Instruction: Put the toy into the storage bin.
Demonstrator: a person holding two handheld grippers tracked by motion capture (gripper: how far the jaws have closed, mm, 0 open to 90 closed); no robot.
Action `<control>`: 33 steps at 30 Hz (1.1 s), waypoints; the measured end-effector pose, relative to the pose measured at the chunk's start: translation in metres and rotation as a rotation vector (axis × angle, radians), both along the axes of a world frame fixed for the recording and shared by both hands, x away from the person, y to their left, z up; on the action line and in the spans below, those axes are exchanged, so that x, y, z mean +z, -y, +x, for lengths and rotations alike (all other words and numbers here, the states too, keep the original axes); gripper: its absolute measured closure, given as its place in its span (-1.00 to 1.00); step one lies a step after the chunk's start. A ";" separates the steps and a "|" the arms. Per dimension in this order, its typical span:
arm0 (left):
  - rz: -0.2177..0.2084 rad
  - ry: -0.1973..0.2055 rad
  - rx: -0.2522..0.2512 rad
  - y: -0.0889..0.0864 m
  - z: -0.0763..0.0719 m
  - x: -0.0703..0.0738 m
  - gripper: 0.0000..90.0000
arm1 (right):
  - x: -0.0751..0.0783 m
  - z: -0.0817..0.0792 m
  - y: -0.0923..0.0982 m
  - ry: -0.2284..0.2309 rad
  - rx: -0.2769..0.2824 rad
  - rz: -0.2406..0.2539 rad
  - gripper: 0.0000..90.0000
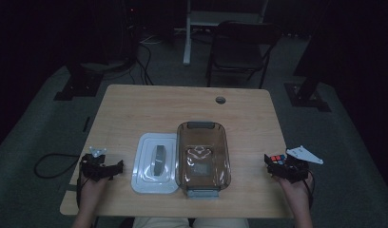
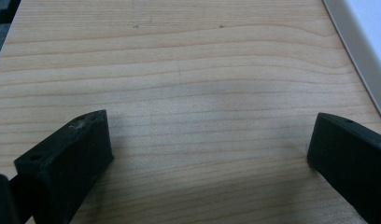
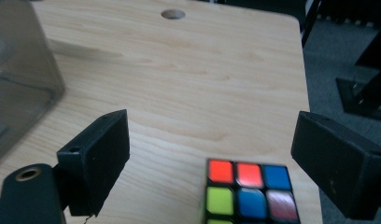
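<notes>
A pale wooden desk spans the middle of the high view. At its centre sits a clear brown container, with a white lid touching its left side. At lower left the left gripper rests with jaws wide over bare wood. At lower right the right gripper has jaws wide, a colourful puzzle cube lying between them near the desk's edge.

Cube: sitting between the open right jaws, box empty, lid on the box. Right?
Not quite. The lid is off: the high view shows it lying flat on the table, against the left side of the box. The rest holds: the cube sits between the open jaws of the right gripper, and the box looks empty.
</notes>
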State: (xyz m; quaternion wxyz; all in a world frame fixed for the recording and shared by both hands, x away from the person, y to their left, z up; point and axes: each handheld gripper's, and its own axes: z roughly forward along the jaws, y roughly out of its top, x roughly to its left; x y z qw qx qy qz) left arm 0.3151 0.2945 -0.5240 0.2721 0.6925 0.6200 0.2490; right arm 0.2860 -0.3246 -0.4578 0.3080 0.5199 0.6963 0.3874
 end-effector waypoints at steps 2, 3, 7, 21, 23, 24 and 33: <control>0.001 0.000 0.000 0.000 0.000 0.000 -0.99 | -0.002 0.000 0.003 0.000 -0.015 -0.003 -0.74; 0.000 0.000 0.000 0.000 0.000 0.000 -0.99 | -0.008 0.001 0.010 -0.019 -0.031 -0.009 -0.74; 0.001 0.000 0.000 0.000 0.000 0.000 -0.99 | -0.020 0.002 0.014 -0.047 -0.041 0.001 -0.74; 0.001 0.000 -0.001 0.000 0.000 0.000 -0.99 | -0.054 0.005 0.019 -0.169 -0.026 0.016 -0.66; 0.000 0.000 -0.003 0.000 0.000 0.000 -0.99 | -0.057 0.004 0.020 -0.186 -0.022 0.019 -0.64; 0.000 -0.001 -0.003 0.000 0.000 0.000 -0.99 | -0.059 0.004 0.020 -0.193 -0.021 0.022 -0.64; 0.001 -0.001 -0.004 0.000 0.000 0.000 -0.99 | -0.061 -0.005 0.026 -0.187 -0.041 0.030 -0.51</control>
